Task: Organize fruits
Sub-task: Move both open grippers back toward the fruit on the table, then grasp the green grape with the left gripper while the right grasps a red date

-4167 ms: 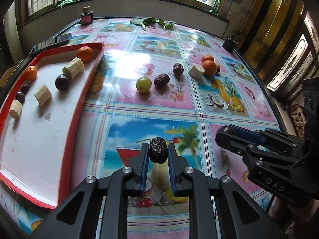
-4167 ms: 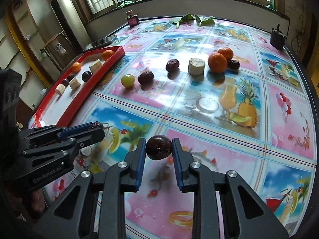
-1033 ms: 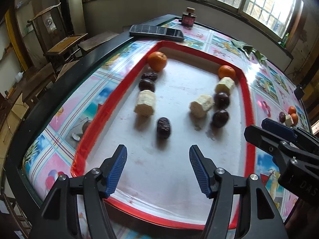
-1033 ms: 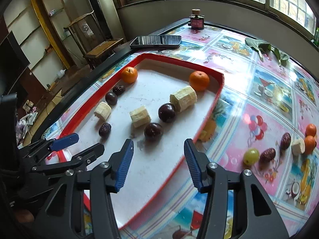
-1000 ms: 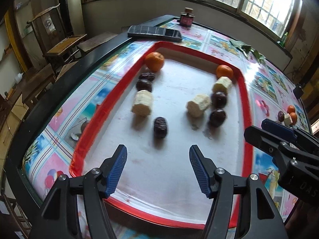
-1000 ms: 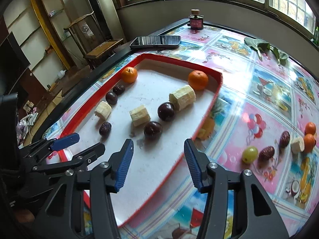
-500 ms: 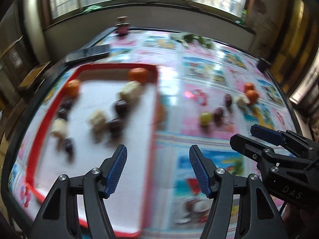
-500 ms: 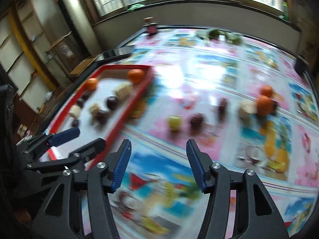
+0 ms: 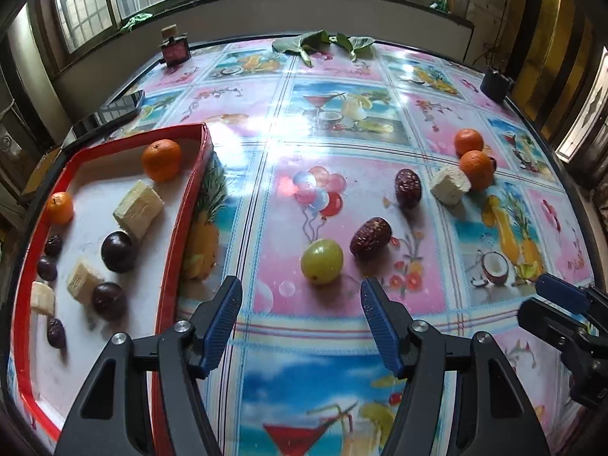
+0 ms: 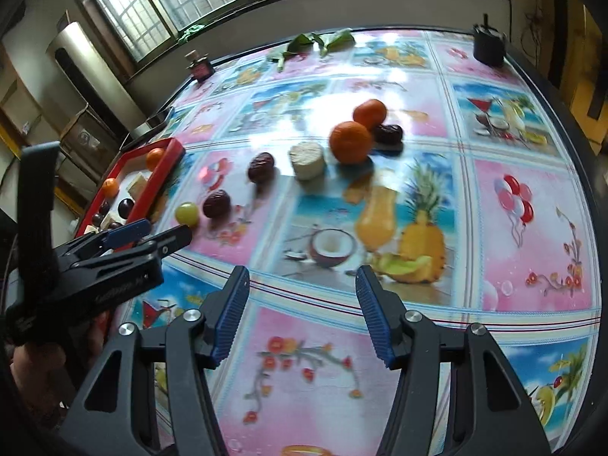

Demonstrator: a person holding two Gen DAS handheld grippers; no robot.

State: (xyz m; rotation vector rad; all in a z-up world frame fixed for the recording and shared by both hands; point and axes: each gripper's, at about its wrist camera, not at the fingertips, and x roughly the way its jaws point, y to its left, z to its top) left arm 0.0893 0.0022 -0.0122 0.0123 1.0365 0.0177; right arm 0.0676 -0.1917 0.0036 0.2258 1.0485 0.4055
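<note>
Tongs both empty & wide: left tongs point(image 9: 300, 311) should straddle green grape point(image 9: 322, 261), squeeze gently, w/ right tongs point(image 10: 300, 306) taking banana chunk point(image 10: 307, 160).

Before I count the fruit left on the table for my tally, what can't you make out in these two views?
- Dark fruit behind the two oranges: left wrist view, nearly all hidden by them.
- Red-rimmed white tray: right wrist view, its near end is covered by the left gripper; the pieces inside are too small to count.
- Black phone: left wrist view, too small to tell whether its screen is on.
</note>
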